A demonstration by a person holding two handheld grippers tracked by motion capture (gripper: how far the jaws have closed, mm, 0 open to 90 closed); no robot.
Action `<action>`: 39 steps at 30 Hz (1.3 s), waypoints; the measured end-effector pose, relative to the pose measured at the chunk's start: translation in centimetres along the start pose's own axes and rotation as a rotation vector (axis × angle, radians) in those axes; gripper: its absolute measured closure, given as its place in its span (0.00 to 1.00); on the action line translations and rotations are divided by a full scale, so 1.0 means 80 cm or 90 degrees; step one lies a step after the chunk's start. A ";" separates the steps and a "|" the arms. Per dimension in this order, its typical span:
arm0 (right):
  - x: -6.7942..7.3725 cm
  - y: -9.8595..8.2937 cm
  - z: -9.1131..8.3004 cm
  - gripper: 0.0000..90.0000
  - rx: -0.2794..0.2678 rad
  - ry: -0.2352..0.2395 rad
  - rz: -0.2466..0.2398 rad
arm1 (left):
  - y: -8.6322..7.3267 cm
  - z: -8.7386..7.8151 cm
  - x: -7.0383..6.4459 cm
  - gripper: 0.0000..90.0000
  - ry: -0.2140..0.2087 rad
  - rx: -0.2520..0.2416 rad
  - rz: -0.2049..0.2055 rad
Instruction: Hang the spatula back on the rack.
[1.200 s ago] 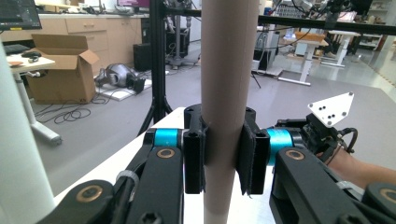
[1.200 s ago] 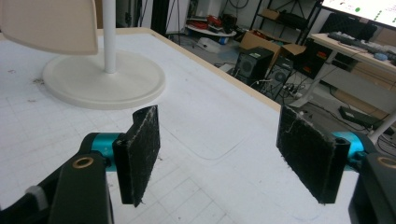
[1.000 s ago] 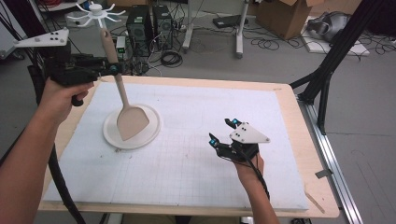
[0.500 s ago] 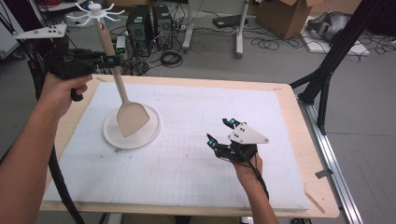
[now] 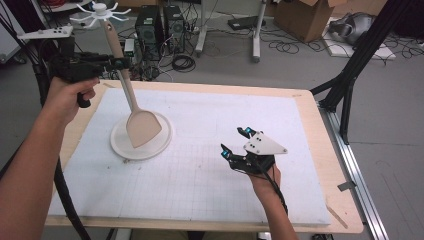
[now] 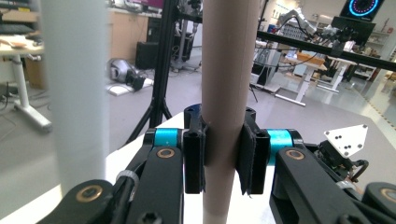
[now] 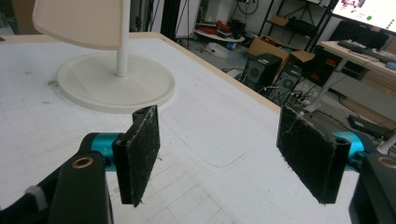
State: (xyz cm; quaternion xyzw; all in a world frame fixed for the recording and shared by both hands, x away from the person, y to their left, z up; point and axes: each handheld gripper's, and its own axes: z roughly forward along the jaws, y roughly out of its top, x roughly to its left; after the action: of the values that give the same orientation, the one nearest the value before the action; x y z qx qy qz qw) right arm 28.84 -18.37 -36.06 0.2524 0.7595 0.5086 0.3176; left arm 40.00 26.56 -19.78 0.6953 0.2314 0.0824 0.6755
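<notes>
My left gripper (image 5: 120, 64) (image 6: 226, 126) is shut on the handle of a wooden spatula (image 5: 142, 127) (image 6: 226, 56), held high at the table's far left. The blade (image 7: 79, 21) hangs just over the round white base (image 5: 157, 145) (image 7: 116, 86) of a hanging rack. The rack's thin white pole (image 7: 123, 51) (image 6: 74, 93) stands close beside the handle, and its hooked top (image 5: 100, 7) rises above the handle's end. My right gripper (image 5: 235, 141) (image 7: 224, 154) rests low over the white mat at right of centre, open, with nothing between its pads and its jaws towards the rack.
A white gridded mat (image 5: 210, 190) covers the wooden table (image 5: 345, 200). Computer towers (image 5: 155, 25), cables and a cardboard box (image 5: 305, 15) lie on the floor beyond the far edge. A black tripod leg (image 5: 350, 90) stands off the right edge.
The left gripper has drifted slightly up and left with the spatula, so the handle tilts a little more. The right gripper has hardly moved.
</notes>
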 end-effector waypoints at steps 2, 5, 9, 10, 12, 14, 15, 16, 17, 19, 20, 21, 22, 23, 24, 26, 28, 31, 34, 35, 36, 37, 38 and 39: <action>0.000 0.000 0.000 0.33 0.001 -0.001 -0.001 | -0.001 -0.001 0.000 0.83 0.004 -0.003 0.008; -0.001 -0.002 0.000 0.33 0.001 -0.003 0.001 | -0.002 -0.002 -0.003 0.83 0.017 -0.003 0.023; -0.001 -0.003 0.000 0.33 -0.002 -0.005 0.003 | -0.009 -0.006 -0.010 0.80 0.043 -0.005 0.049; -0.002 -0.004 -0.001 0.33 -0.001 -0.005 0.003 | -0.013 -0.007 -0.012 0.75 0.051 -0.007 0.055; -0.003 -0.005 -0.001 0.33 0.002 -0.006 0.005 | -0.022 -0.009 -0.016 0.64 0.072 -0.013 0.057; -0.004 -0.007 -0.001 0.33 0.004 -0.007 0.007 | -0.031 -0.013 -0.020 0.56 0.089 -0.016 0.076; -0.005 -0.008 -0.002 0.33 0.008 -0.009 0.010 | -0.037 -0.016 -0.022 0.52 0.098 -0.029 0.081; -0.006 -0.008 -0.002 0.33 0.007 -0.010 0.010 | -0.042 -0.022 -0.024 0.50 0.102 -0.041 0.084; -0.007 -0.009 -0.003 0.33 0.008 -0.012 0.012 | -0.046 -0.025 -0.026 0.49 0.108 -0.050 0.087; -0.009 -0.011 -0.005 0.33 0.010 -0.013 0.018 | -0.056 -0.033 -0.031 0.45 0.130 -0.072 0.097; -0.009 -0.013 -0.006 0.33 0.012 -0.016 0.023 | -0.061 -0.037 -0.034 0.43 0.139 -0.074 0.104; -0.010 -0.014 -0.007 0.33 0.013 -0.019 0.023 | -0.067 -0.040 -0.037 0.40 0.144 -0.077 0.110; -0.011 -0.016 -0.007 0.33 0.013 -0.018 0.023 | -0.073 -0.044 -0.040 0.38 0.148 -0.081 0.114; -0.010 -0.017 -0.008 0.33 0.017 -0.019 0.027 | -0.079 -0.048 -0.044 0.38 0.145 -0.087 0.116; -0.012 -0.019 -0.008 0.33 0.016 -0.023 0.021 | -0.085 -0.051 -0.047 0.38 0.143 -0.093 0.116; -0.012 -0.023 -0.009 0.33 0.018 -0.025 0.024 | -0.099 -0.056 -0.053 0.32 0.145 -0.095 0.109; -0.012 -0.027 -0.011 0.33 0.023 -0.026 0.031 | -0.114 -0.060 -0.058 0.24 0.159 -0.085 0.103; -0.012 -0.033 -0.013 0.32 0.029 -0.028 0.040 | -0.139 -0.066 -0.064 0.19 0.173 -0.085 0.090; -0.015 -0.039 -0.016 0.32 0.031 -0.032 0.041 | -0.160 -0.071 -0.067 0.19 0.177 -0.083 0.081; -0.015 -0.041 -0.018 0.32 0.035 -0.034 0.046 | -0.167 -0.072 -0.068 0.19 0.180 -0.082 0.079; -0.016 -0.043 -0.019 0.32 0.032 -0.037 0.044 | -0.173 -0.074 -0.068 0.19 0.180 -0.079 0.076; -0.016 -0.045 -0.021 0.32 0.031 -0.037 0.047 | -0.179 -0.075 -0.068 0.19 0.178 -0.076 0.073; -0.017 -0.047 -0.023 0.31 0.029 -0.041 0.048 | -0.185 -0.076 -0.069 0.19 0.178 -0.074 0.071; -0.017 -0.049 -0.025 0.31 0.027 -0.042 0.054 | -0.190 -0.076 -0.069 0.19 0.182 -0.075 0.070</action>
State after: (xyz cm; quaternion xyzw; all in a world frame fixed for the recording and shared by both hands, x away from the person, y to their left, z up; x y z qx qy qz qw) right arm 28.03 -21.97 -38.81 0.3072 0.7478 0.4970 0.3153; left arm 29.35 29.37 -33.11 0.6471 0.2815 0.2311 0.6698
